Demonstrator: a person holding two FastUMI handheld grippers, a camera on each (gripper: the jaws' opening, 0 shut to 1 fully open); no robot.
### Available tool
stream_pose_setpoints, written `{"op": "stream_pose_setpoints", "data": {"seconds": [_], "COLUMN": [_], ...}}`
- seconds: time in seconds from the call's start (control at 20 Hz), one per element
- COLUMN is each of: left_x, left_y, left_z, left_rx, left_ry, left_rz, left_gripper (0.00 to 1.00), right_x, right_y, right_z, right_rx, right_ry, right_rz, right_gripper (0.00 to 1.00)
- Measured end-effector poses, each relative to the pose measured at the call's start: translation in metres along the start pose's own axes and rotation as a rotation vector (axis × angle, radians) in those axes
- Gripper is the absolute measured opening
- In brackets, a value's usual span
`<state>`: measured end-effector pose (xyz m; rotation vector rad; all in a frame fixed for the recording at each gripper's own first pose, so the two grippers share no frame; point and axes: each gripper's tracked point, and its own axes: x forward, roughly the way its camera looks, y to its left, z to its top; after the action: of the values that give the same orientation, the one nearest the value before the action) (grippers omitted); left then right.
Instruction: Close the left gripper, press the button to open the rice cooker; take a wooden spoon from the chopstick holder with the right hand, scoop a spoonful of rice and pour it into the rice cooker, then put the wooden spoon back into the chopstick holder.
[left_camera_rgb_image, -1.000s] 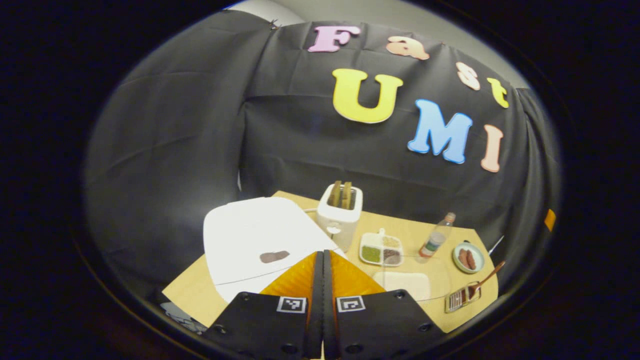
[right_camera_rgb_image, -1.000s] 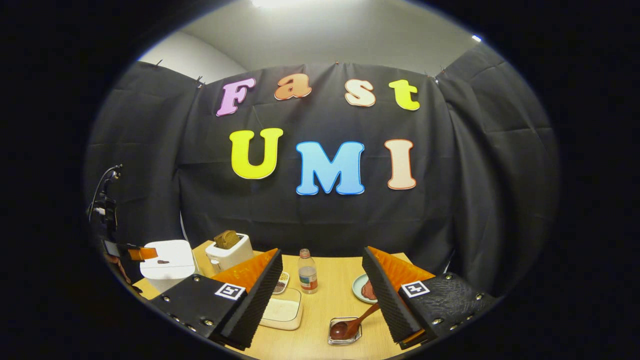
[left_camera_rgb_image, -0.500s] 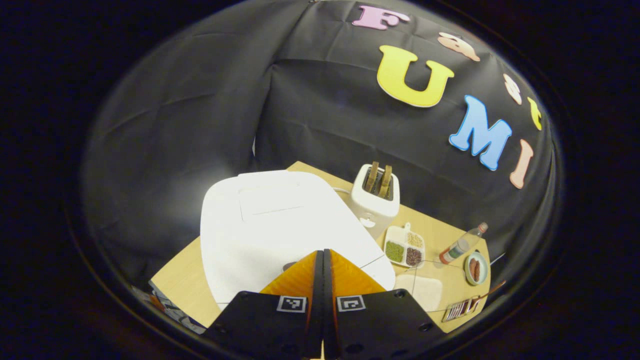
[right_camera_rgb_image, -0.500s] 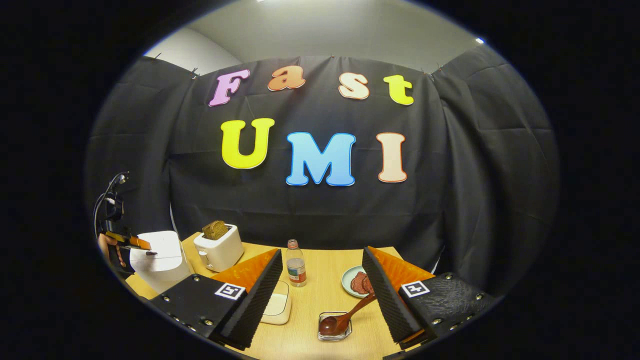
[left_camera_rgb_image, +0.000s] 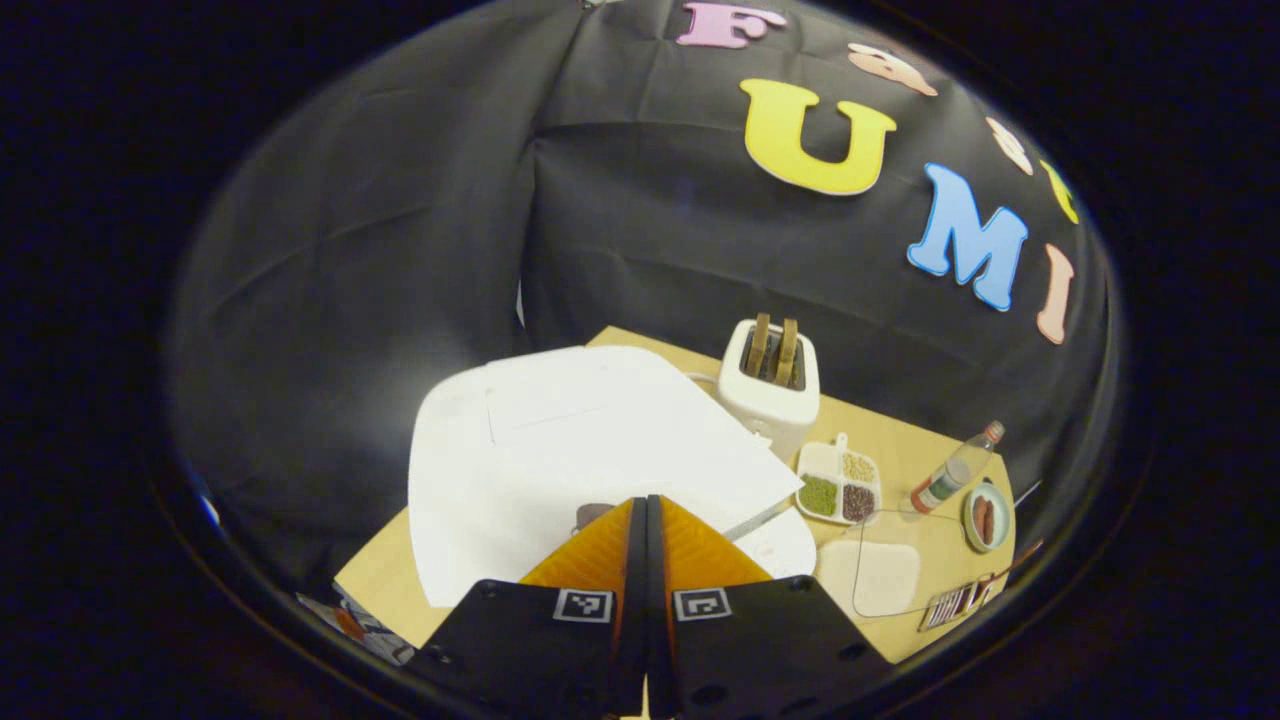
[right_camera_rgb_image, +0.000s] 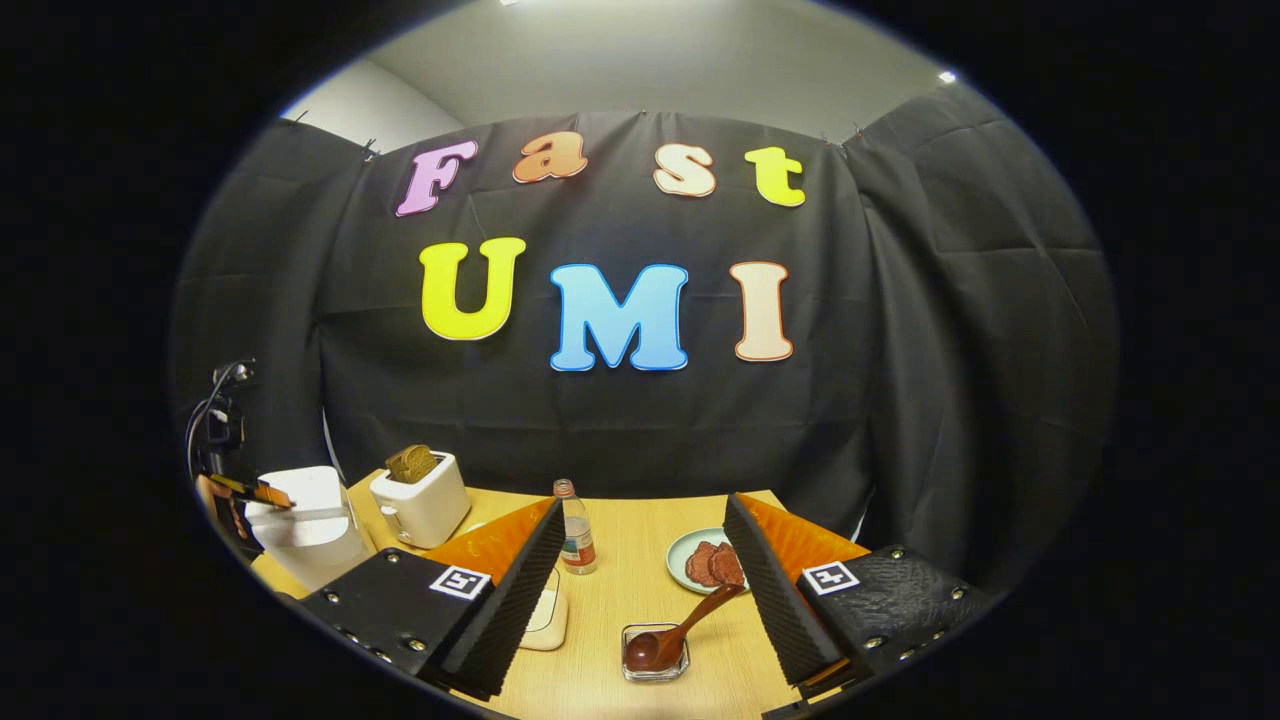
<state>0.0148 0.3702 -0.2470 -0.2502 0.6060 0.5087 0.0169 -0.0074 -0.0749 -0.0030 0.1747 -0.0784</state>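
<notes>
You are keeping the left gripper (left_camera_rgb_image: 646, 510) clenched, its two fingers pressed flat together with nothing between them, and its tips are sitting at the dark button (left_camera_rgb_image: 590, 515) on the front of the white rice cooker (left_camera_rgb_image: 560, 450); whether they are actually touching it is hard to make out. A thin dark gap is showing along the cooker's lid edge (left_camera_rgb_image: 758, 515) to the right of the tips. Your right gripper (right_camera_rgb_image: 645, 560) is hanging released, fingers spread wide, above the tabletop (right_camera_rgb_image: 640, 610). Between those fingers the wooden spoon (right_camera_rgb_image: 680, 630) is leaning, bowl down, in the small clear chopstick holder (right_camera_rgb_image: 655, 655), handle tilting up toward the right finger.

Each finger block is carrying a square black-and-white marker (right_camera_rgb_image: 460, 582); no brand writing is readable anywhere, and the bottle's label (right_camera_rgb_image: 572, 548) is too small to read.

The tabletop is pale wood, with black cloth (right_camera_rgb_image: 950, 350) hanging behind it and a grey ceiling above. Standing on it are a white toaster (left_camera_rgb_image: 770, 385) with two slices, a divided dish of grains (left_camera_rgb_image: 840, 485), a clear rice container (left_camera_rgb_image: 885, 575), and a plate of sliced meat (right_camera_rgb_image: 705, 562). The left finger is hiding most of the rice container in the right gripper view.
</notes>
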Motion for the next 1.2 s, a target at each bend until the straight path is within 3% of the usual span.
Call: {"op": "stream_pose_setpoints", "data": {"seconds": [0.15,0.35,0.55,0.7,0.85,1.2], "left_x": [-0.036,-0.100,-0.151,-0.176,-0.192,-0.210], "left_y": [-0.007,-0.016,-0.047,-0.083,-0.116,-0.161], "left_z": [0.055,0.111,0.122,0.117,0.099,0.073], "left_rx": [0.007,-0.016,0.089,0.123,0.080,0.234], "left_ry": [-0.186,-0.414,-0.573,-0.640,-0.642,-0.635], "left_rz": [0.008,-0.003,-0.020,-0.079,-0.167,-0.202], "left_gripper": [0.10,0.90,0.90,0.90,0.89,0.90], "right_x": [0.000,0.003,0.010,0.018,0.028,0.070], "right_y": [-0.002,-0.004,-0.013,-0.027,-0.041,-0.080], "right_z": [-0.004,-0.008,-0.021,-0.037,-0.062,-0.138], "right_rx": [-0.005,0.010,0.042,0.080,0.088,0.141], "right_ry": [0.003,0.010,0.041,0.081,0.134,0.306], "right_rz": [0.004,0.014,0.040,0.044,0.034,-0.031], "right_gripper": [0.97,0.97,0.98,0.98,0.97,0.98]}}
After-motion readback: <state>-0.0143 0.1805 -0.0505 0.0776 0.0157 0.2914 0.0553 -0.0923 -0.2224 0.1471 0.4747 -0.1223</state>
